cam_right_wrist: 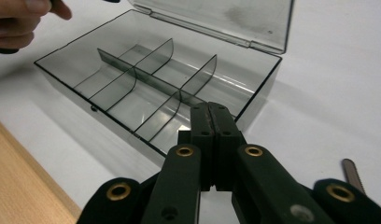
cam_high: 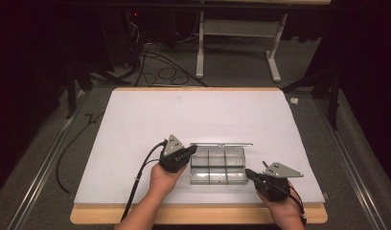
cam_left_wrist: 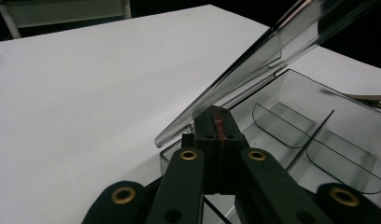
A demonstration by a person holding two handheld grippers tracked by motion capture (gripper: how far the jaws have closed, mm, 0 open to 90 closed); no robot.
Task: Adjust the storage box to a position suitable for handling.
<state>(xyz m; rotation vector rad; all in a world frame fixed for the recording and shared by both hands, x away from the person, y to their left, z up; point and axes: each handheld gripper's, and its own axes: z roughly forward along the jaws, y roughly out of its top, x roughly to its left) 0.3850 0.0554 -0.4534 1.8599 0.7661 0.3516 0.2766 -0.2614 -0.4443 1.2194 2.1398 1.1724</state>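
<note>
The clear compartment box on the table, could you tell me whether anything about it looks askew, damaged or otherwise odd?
Nothing stands out. The clear box sits square on the white sheet, its lid raised at the back, dividers intact and compartments empty. The left gripper and right gripper, both shut, rest at its two ends.

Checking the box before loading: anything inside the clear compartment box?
The clear box holds just its dividers; the visible compartments look empty, and its lid stands open. The shut right gripper covers part of the nearest corner, so that spot is unseen.
</note>
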